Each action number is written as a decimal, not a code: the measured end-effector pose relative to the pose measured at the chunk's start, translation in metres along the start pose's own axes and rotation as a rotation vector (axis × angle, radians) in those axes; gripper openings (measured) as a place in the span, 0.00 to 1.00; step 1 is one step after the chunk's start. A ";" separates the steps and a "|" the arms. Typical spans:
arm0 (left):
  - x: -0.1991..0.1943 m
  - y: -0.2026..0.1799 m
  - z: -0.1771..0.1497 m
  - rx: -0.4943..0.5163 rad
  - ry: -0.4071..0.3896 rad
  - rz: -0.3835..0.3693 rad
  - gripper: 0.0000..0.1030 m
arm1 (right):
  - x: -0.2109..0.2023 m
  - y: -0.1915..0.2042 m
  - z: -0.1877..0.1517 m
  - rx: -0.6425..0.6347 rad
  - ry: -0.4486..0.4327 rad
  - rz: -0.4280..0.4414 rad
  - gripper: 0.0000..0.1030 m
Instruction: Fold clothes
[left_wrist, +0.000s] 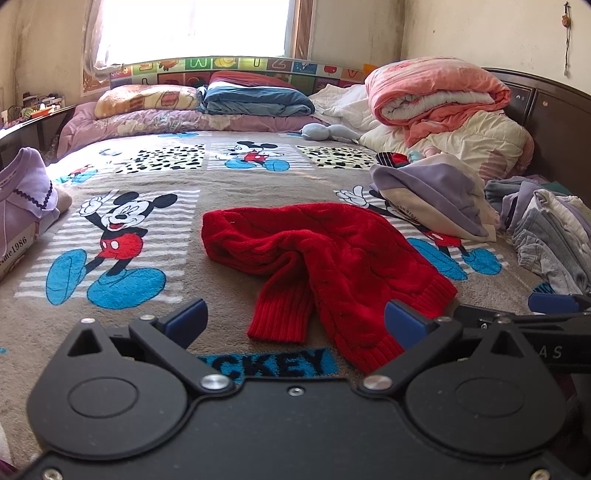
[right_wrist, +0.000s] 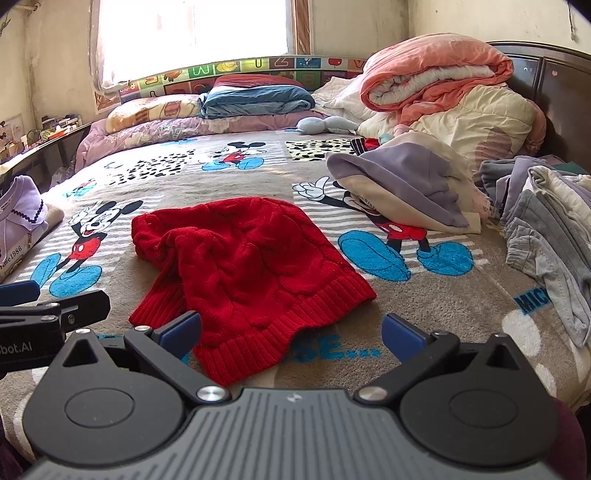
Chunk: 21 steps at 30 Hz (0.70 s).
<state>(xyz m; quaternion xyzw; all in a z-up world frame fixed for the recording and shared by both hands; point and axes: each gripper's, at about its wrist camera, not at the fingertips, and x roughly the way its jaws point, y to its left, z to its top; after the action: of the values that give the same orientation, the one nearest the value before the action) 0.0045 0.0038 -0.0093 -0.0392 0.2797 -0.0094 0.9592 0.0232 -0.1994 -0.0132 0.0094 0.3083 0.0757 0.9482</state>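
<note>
Bare blanket (left_wrist: 177, 221) around red sweater (left_wrist: 332, 254); clothes heap (right_wrist: 546, 236) crowding right side

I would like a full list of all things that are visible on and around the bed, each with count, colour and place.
red sweater: one, red cable knit, crumpled in the middle of the blanket
blanket: one, grey-brown with cartoon mouse prints, covering the bed
purple garment: one, lilac, folded at the left edge
unfolded clothes pile: one, purple, cream and grey, on the right side
rolled quilt: one, pink and white, at the far right on cream bedding
folded bedding: one stack, blue and dark red, at the far end
headboard: one, dark brown, right
window: one, bright, behind the bed
left tool: one, black with blue pads, open, empty
right tool: one, same colours, open, empty
</note>
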 end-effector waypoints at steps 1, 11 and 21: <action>0.000 0.000 0.000 -0.001 0.000 0.001 1.00 | 0.000 0.000 0.000 0.000 0.000 0.001 1.00; 0.000 0.002 -0.001 -0.007 0.001 0.002 1.00 | 0.000 -0.002 -0.001 0.000 -0.003 0.002 1.00; 0.001 0.005 -0.002 -0.012 0.005 0.002 1.00 | 0.000 -0.002 -0.003 0.004 0.001 0.004 1.00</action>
<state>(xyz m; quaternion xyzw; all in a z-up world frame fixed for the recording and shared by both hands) 0.0046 0.0083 -0.0118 -0.0445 0.2823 -0.0070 0.9583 0.0221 -0.2012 -0.0155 0.0121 0.3090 0.0769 0.9479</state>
